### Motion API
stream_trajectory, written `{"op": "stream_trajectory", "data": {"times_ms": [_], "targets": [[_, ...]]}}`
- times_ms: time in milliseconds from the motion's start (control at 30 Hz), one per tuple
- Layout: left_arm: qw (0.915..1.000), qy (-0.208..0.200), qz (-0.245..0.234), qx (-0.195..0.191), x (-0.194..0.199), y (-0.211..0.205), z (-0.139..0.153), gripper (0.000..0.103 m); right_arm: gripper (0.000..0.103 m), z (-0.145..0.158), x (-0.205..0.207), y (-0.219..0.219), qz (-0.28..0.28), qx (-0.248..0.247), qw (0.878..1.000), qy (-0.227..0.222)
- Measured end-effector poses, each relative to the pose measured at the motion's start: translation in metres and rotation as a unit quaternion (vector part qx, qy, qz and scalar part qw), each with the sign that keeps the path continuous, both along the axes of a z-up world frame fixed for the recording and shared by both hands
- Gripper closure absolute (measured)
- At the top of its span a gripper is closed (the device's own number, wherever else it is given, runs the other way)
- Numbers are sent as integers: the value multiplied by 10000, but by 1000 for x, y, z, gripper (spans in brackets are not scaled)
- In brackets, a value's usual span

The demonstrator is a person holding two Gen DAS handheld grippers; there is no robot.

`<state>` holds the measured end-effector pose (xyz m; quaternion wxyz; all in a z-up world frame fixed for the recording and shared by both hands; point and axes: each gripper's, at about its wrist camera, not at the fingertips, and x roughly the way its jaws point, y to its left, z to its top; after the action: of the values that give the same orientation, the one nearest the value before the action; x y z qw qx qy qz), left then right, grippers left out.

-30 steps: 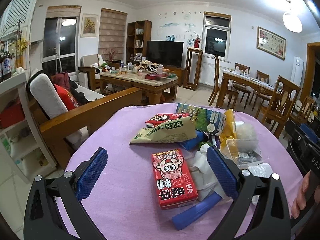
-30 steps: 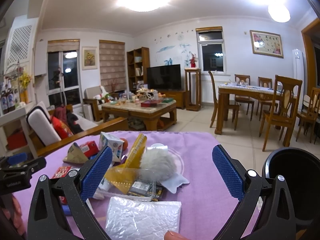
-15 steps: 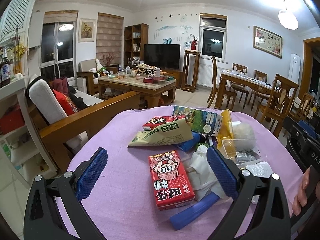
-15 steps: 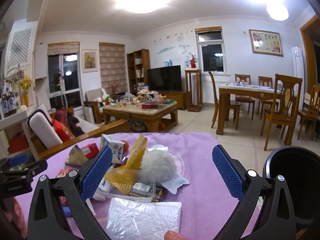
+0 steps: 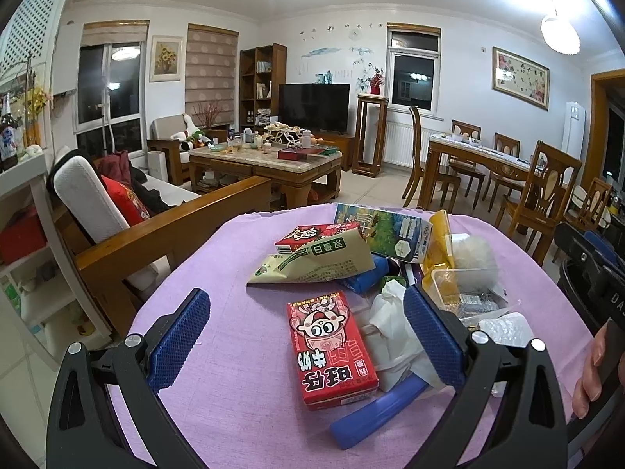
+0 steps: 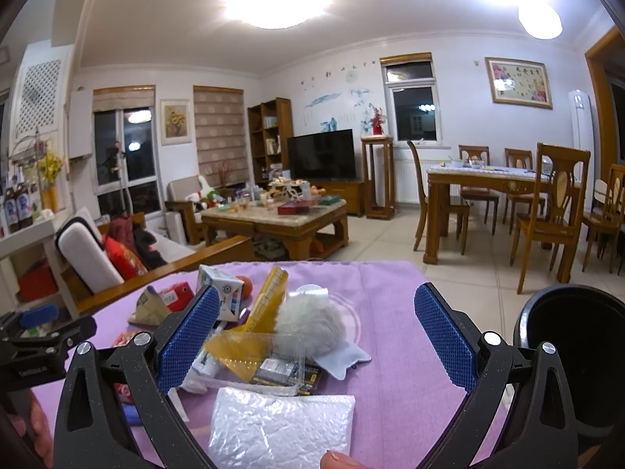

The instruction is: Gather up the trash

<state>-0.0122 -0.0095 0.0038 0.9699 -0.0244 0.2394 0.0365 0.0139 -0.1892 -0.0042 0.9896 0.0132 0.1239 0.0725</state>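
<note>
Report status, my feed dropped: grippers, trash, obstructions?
Left gripper open over red carton. Right gripper open, empty. Trash pile uncollected; black bin right. Nothing blocking.

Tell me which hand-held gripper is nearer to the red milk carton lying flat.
Left. The left hand-held gripper is open with the red milk carton lying between its fingers. The right hand-held gripper is open farther right, over the bubble-wrap pouch.

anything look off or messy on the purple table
Yes. Trash sits in a loose overlapping heap on the purple tablecloth: a red milk carton lying flat, crumpled white tissue beside it, and a flattened beige carton leaning over another red carton. Nothing looks spilled.
</note>
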Motion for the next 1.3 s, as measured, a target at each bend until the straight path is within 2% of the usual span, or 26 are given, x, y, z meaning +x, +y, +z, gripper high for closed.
{"op": "stream_trajectory", "data": {"times_ms": [1100, 1200, 1233, 1300], "targets": [[10000, 6, -1, -49, 0, -1, -2, 5, 4, -2, 0, -2, 5, 58, 10000, -16], [9992, 33, -75, -380, 1, 9, -4, 5, 4, -3, 2, -3, 10, 80, 10000, 30], [9970, 123, -307, -701, 4, 16, -5, 5, 4, -3, 5, -4, 47, 119, 9998, 122], [9912, 346, -682, -1076, 10, 27, -9, 5, 4, -2, 14, -4, 334, 117, 9984, 437]]}}
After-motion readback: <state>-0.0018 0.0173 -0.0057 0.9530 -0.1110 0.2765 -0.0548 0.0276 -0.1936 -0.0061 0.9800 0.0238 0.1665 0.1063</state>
